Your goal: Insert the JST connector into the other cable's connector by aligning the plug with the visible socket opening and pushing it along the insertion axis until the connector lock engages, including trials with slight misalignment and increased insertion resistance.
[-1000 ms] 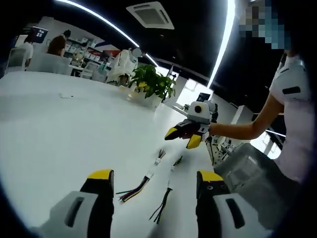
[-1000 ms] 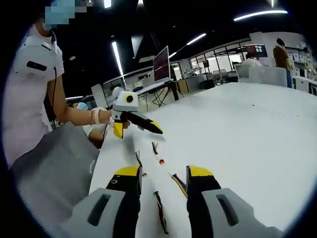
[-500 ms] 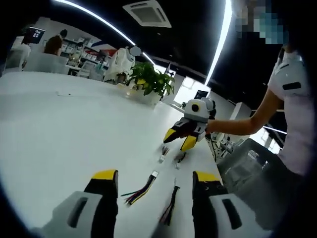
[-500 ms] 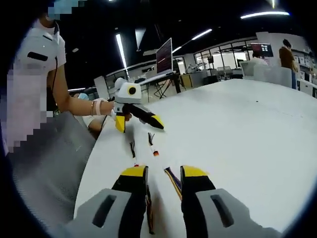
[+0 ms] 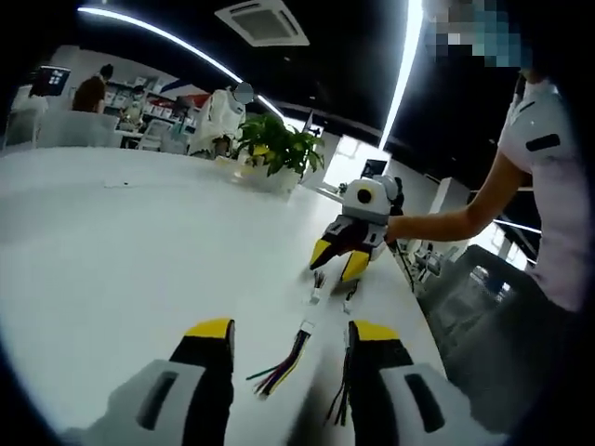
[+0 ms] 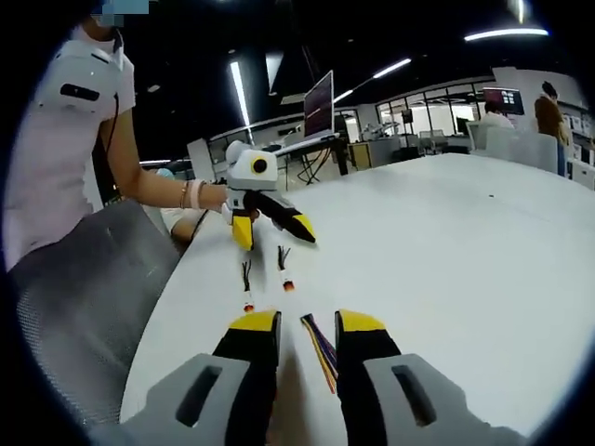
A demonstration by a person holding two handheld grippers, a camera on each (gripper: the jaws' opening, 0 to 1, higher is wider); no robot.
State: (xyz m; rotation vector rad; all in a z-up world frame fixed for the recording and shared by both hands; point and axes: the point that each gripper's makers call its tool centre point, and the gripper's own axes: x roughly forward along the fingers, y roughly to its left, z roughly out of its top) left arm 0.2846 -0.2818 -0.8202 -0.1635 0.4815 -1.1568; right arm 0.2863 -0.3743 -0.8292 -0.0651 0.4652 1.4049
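Observation:
Several short cables lie on the white table (image 5: 112,242). In the left gripper view my left gripper (image 5: 290,332) is open, and a cable with multi-coloured wires (image 5: 282,364) lies on the table between its yellow tips; a darker cable (image 5: 340,390) runs beside its right jaw. Further off my right gripper (image 5: 337,260) hangs open just above two more cable ends (image 5: 316,286). In the right gripper view my right gripper (image 6: 305,322) is open with a narrow gap, and a multi-coloured cable (image 6: 321,342) lies between the jaws. My left gripper (image 6: 272,230) is open beyond two small cables (image 6: 284,268).
A potted plant (image 5: 279,153) stands at the far side of the table. A grey mesh chair (image 6: 84,288) sits at the table's edge by the person in white (image 6: 70,158). A monitor (image 6: 319,104) and desks stand behind.
Both grippers have dropped lower and closer to the cables. The jaws of each have narrowed, the right more than the left. The cables have not moved.

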